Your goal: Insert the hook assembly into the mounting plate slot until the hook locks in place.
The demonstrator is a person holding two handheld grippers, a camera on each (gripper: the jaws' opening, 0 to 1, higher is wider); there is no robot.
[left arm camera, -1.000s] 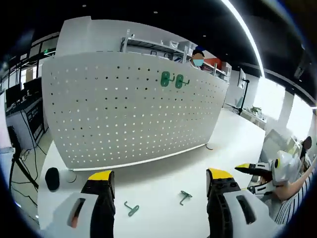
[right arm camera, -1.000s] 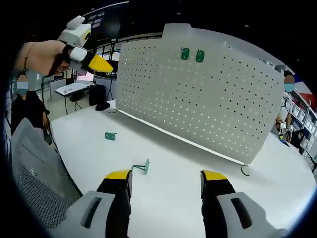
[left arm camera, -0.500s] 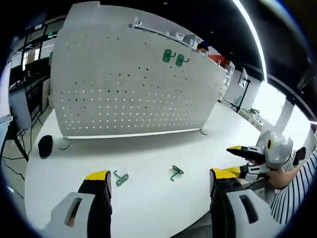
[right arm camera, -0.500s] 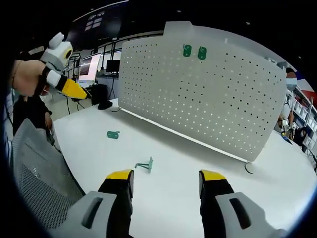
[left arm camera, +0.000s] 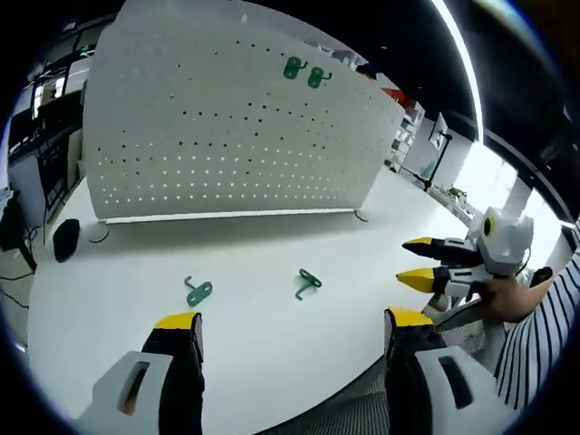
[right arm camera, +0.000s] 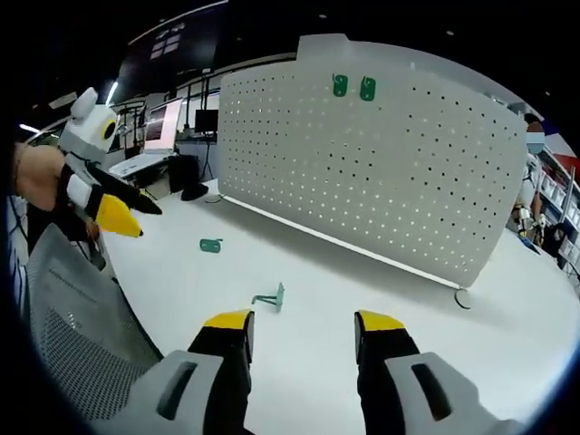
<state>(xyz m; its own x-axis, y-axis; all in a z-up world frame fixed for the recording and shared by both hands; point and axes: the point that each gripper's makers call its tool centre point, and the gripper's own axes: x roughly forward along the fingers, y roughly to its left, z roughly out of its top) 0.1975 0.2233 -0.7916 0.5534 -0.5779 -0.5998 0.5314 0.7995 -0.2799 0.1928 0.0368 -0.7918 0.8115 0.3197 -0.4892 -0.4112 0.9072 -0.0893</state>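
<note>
On the white tabletop (left arm camera: pixel 272 344) we see two loose green hooks (left arm camera: pixel 307 283) (left arm camera: pixel 197 292) lying apart, with bare surface all around them and its curved near edge just ahead of our claws. Behind them stands the white pegboard (left arm camera: pixel 227 136), two more green hooks (right arm camera: pixel 353 87) mounted near its top edge. Our left claw (left arm camera: pixel 285 335) and right claw (right arm camera: pixel 302 328) both gape wide, holding nothing. No writing is legible.
</note>
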